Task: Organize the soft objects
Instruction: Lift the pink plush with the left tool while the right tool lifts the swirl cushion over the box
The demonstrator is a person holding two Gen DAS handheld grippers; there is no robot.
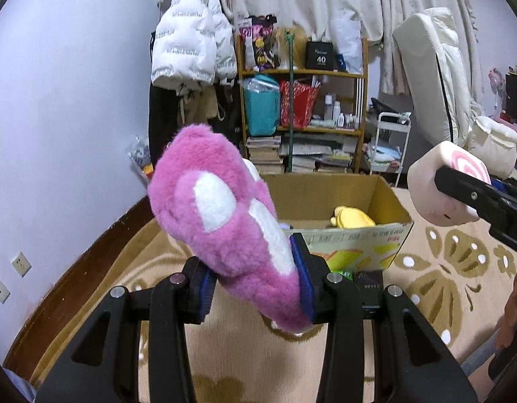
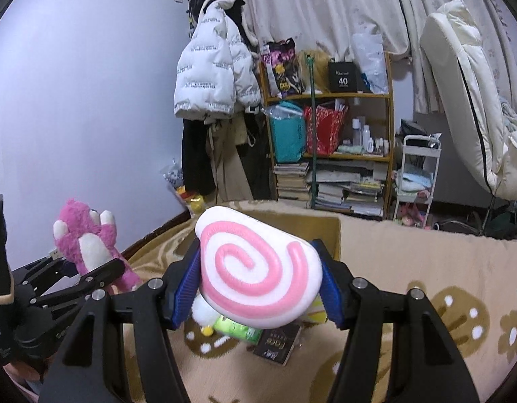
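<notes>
Left gripper (image 1: 255,285) clamps pink plush bear (image 1: 218,215); right gripper (image 2: 258,288) grips swirl cushion (image 2: 258,268). Cardboard box (image 1: 356,231) on carpet (image 1: 443,268), w/ yellow plush (image 1: 352,218) inside, prob. a toy.

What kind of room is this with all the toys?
It looks like a bedroom or living room in someone's home. A white puffy jacket hangs by the wall, a wooden shelf holds bags, bottles and stacked books, and a patterned carpet covers the floor under a cardboard box.
</notes>
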